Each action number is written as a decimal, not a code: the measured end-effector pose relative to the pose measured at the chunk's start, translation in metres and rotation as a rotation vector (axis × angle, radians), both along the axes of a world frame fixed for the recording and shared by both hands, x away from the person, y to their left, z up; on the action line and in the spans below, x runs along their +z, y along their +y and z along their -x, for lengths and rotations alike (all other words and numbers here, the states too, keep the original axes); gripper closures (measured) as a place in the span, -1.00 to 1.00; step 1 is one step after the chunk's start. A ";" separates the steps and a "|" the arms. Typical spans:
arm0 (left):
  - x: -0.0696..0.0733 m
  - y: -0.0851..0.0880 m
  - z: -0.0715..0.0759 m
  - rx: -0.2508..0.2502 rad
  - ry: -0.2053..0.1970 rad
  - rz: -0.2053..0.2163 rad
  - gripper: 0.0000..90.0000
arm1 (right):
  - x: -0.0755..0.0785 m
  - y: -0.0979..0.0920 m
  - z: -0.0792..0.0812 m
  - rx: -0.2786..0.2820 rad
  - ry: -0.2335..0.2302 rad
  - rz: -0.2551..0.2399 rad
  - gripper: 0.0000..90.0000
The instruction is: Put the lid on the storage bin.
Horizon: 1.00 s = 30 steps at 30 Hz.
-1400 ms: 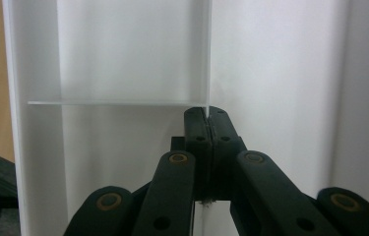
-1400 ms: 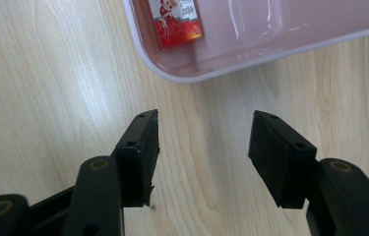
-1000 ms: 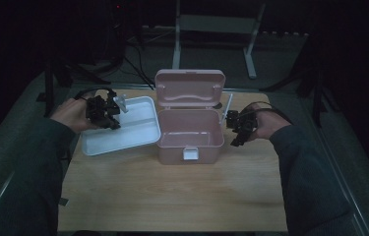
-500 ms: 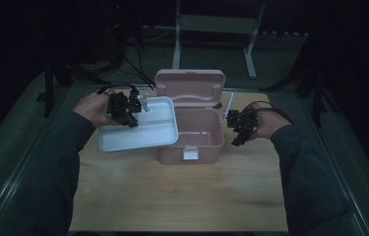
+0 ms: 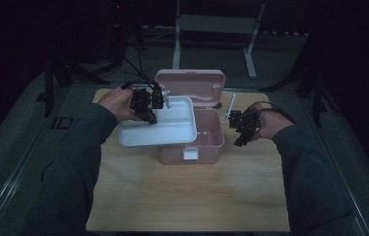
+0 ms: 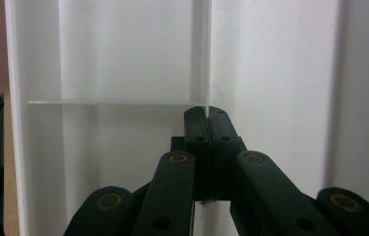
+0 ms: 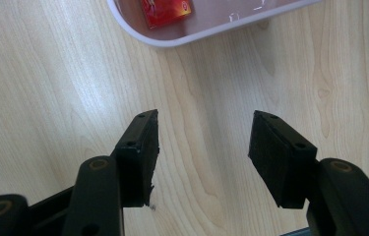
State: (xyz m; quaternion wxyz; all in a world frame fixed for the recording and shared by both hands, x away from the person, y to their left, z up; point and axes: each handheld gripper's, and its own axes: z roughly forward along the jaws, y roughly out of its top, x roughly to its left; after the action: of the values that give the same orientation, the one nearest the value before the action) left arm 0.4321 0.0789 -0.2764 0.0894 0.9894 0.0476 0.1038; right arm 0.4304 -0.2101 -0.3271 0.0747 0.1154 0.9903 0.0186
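High overview; two close jaw-level views.

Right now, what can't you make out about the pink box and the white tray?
- Pink box: in the high view the white tray, held by the left tool, covers most of its inside.
- Red item: cut off by the top edge of the right tool view.
- Tray's outer ends: cropped in the left tool view.
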 end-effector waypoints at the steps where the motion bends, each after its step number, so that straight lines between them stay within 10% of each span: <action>1: 0.000 -0.004 -0.001 -0.005 0.000 -0.002 0.98 | 0.000 -0.001 0.000 -0.004 0.001 -0.003 -0.01; 17: -0.013 -0.077 -0.017 -0.083 0.017 0.003 0.98 | 0.002 -0.020 0.003 -0.032 -0.005 -0.016 -0.01; 30: -0.037 -0.092 -0.034 -0.066 0.042 -0.036 0.98 | 0.001 -0.024 0.002 -0.042 0.001 -0.017 -0.01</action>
State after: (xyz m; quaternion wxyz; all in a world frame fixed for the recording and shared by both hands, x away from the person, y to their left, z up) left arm 0.4663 -0.0127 -0.3131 0.0741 0.9939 0.0149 0.0809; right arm 0.4279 -0.2338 -0.3266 0.0736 0.1370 0.9875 0.0254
